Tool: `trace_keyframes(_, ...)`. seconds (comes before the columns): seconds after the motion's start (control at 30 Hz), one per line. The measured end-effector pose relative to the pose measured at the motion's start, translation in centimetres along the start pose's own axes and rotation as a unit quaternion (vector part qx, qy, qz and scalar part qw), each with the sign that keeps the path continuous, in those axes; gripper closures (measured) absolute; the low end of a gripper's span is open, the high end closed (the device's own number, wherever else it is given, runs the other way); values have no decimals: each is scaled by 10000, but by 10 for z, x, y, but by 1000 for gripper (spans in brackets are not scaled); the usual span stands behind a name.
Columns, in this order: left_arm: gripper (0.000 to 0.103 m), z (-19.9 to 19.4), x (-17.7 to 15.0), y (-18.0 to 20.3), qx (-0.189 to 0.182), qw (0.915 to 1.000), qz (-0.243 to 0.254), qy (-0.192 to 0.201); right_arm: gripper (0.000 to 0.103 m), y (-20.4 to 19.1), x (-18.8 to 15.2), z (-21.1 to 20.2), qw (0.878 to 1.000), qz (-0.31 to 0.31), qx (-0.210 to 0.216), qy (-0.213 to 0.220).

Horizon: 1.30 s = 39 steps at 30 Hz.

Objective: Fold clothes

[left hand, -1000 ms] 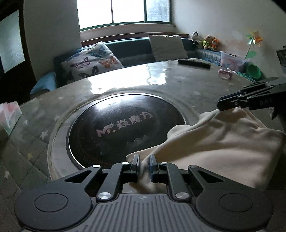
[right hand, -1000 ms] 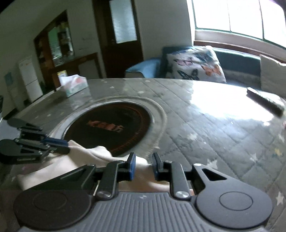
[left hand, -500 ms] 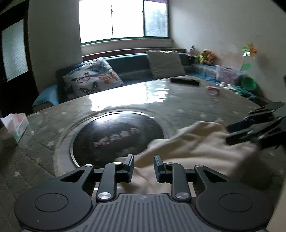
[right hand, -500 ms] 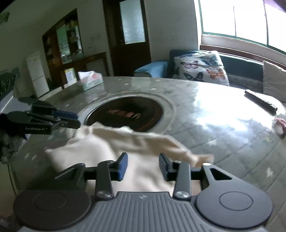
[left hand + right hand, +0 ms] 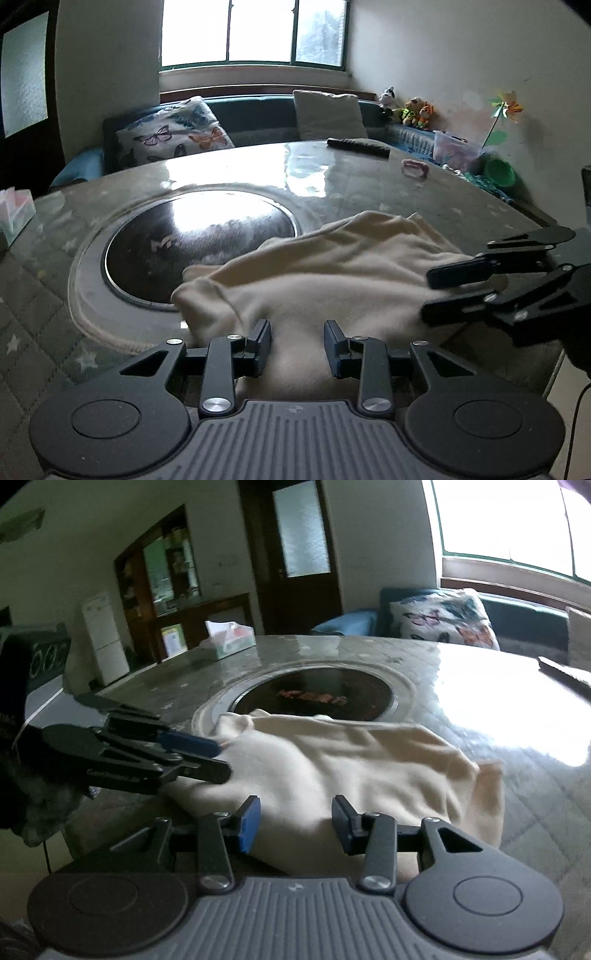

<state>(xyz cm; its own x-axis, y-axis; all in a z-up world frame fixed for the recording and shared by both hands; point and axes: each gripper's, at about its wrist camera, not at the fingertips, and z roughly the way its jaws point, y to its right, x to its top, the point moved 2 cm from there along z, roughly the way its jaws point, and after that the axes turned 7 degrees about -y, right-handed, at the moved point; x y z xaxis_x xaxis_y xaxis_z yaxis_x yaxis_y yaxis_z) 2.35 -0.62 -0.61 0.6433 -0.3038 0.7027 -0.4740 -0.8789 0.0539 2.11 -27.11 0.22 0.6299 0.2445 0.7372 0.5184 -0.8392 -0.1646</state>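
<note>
Clearly the cream garment lay bunched on the table beside the dark round inset, set down to fold. Left gripper and right gripper were opening, cloth lying unpinched between their jaws.

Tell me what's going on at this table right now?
A person is folding a cream garment on a round table, with a handheld claw in each hand. The cloth lies in a loose fold at the near edge, partly over the dark glass disc in the middle. The left claw and the right claw are both opening; the cloth lies under the gap of each, and neither pinches it. A remote and a tissue box sit farther off.
</note>
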Motion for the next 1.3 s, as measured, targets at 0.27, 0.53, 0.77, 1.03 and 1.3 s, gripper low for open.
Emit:
trace_keyframes(0.27, 68, 3, -3, 0, -3, 10000, -9, 2, 56, 31, -22, -20, 9975, 583, -364, 143)
trace_keyframes(0.53, 48, -1, 3, -2, 69, 9999, -68, 107, 54, 38, -15, -27, 9962, 618, -554, 265)
trace_keyframes(0.77, 48, 4, 17, -19, 382, 9988, -286, 147, 54, 32, 10, -1, 9987, 388, -237, 217)
trace_keyframes(1.03, 48, 22, 28, -40, 654, 9973, -332, -19, 54, 51, 26, 30, 9979, 568, -294, -53)
trace_keyframes(1.3, 48, 42, 33, -56, 791, 9958, -424, -204, 54, 76, 36, 28, 9934, 929, -668, 8)
